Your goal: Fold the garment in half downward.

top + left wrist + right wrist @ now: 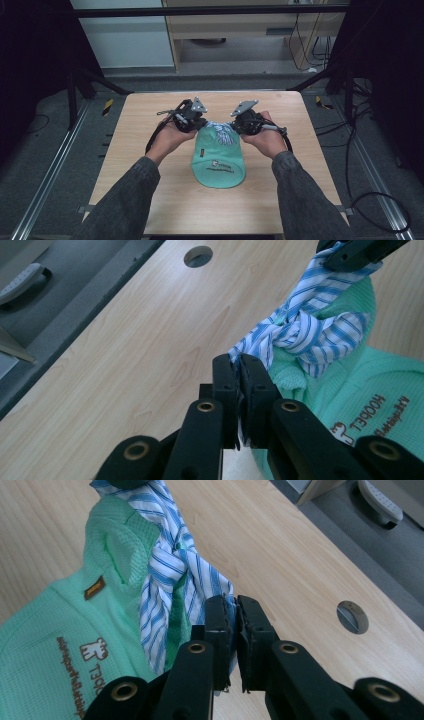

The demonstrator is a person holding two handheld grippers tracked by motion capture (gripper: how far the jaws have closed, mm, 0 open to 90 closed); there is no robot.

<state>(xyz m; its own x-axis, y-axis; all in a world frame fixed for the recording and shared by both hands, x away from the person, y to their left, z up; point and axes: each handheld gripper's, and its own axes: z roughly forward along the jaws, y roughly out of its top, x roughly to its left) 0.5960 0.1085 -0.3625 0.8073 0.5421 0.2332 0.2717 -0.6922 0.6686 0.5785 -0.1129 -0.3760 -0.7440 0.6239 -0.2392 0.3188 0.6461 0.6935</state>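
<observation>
Now, at the ten o'clock side of the green bag [219, 162], the left gripper [196, 121] has its jaws pinched nearly together on one end of the blue-and-white striped tie [310, 332]; in the left gripper view the cloth end sits squeezed between the two black jaws. The bag itself lies flat near the middle of the wooden surface [150, 150], its printed bottom toward six o'clock and its gathered neck toward twelve, where the tie is knotted (a single loose-looking overhand, as far as I can judge). At the two o'clock side, the right gripper [239, 122] is likewise clamped on the other striped end, as the right gripper view shows, with nothing else between its jaws.

The step in hand looks like drawing the knot snug. To do it well, I would pull both ends outward, toward nine and three o'clock, at an even pace and level with the surface, so the knot stays centred on the neck. Uneven pull could drag the bag sideways or slip an end free.
</observation>
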